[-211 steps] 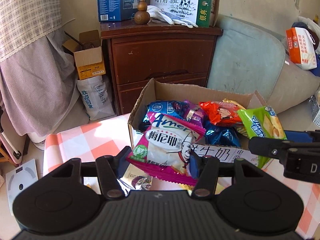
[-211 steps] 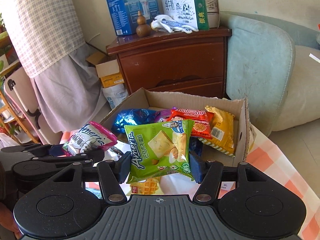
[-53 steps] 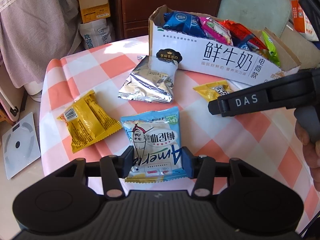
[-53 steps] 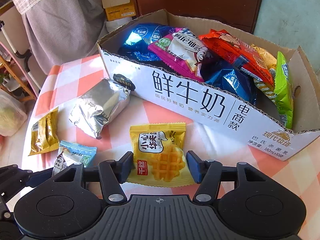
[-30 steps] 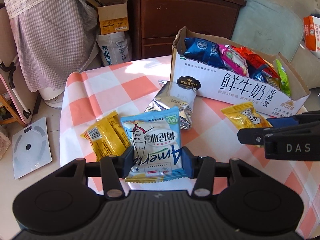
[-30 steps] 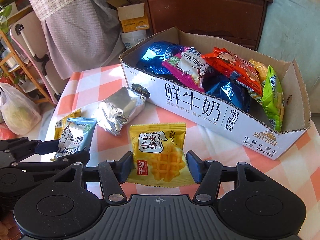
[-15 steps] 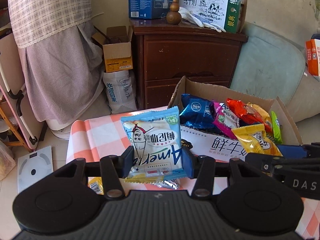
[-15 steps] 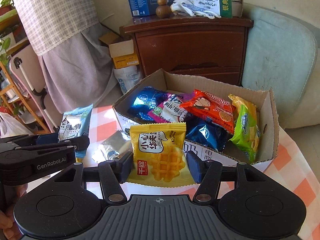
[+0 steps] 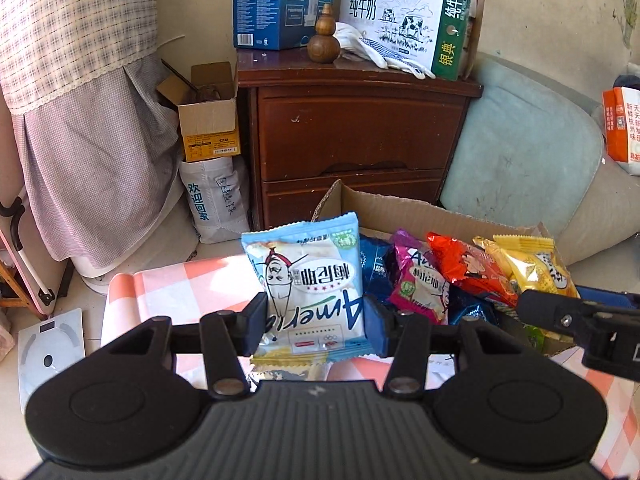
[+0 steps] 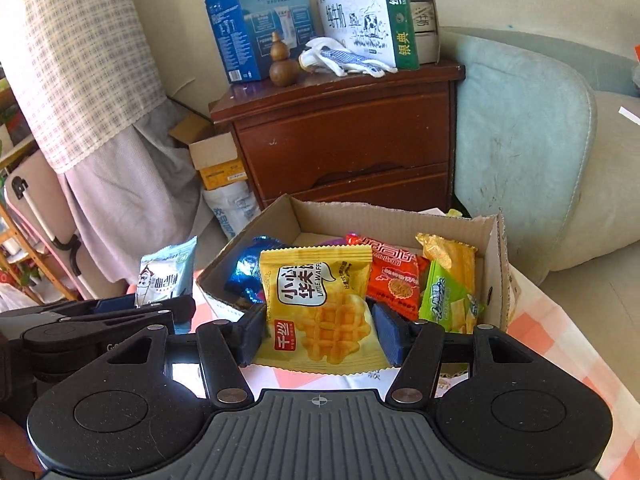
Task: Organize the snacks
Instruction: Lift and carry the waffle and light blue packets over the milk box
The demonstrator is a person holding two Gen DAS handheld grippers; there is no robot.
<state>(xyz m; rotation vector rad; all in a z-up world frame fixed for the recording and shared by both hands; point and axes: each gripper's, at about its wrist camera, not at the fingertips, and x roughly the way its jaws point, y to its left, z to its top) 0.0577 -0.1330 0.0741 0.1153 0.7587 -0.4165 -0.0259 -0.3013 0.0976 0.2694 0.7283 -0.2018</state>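
Observation:
My left gripper [image 9: 314,326] is shut on a light blue snack pack [image 9: 308,284] and holds it in the air just left of the cardboard box [image 9: 400,204]. My right gripper [image 10: 318,336] is shut on a yellow waffle pack [image 10: 320,308] and holds it in front of the box's near wall [image 10: 218,304]. The box holds several packs: blue [image 10: 246,268], red [image 10: 394,284], green [image 10: 448,308], magenta [image 9: 420,284]. The blue pack in the left gripper also shows at the left of the right wrist view [image 10: 166,276].
The box sits on a table with an orange-and-white checked cloth [image 9: 168,288]. Behind it stand a dark wooden cabinet [image 9: 352,136] with cartons on top, a pale blue cushion [image 9: 516,164] and a small open carton [image 9: 208,120] on the floor.
Both grippers have risen from the table with their packs and tilted up toward the box. The waffle pack and the light blue pack stay gripped.

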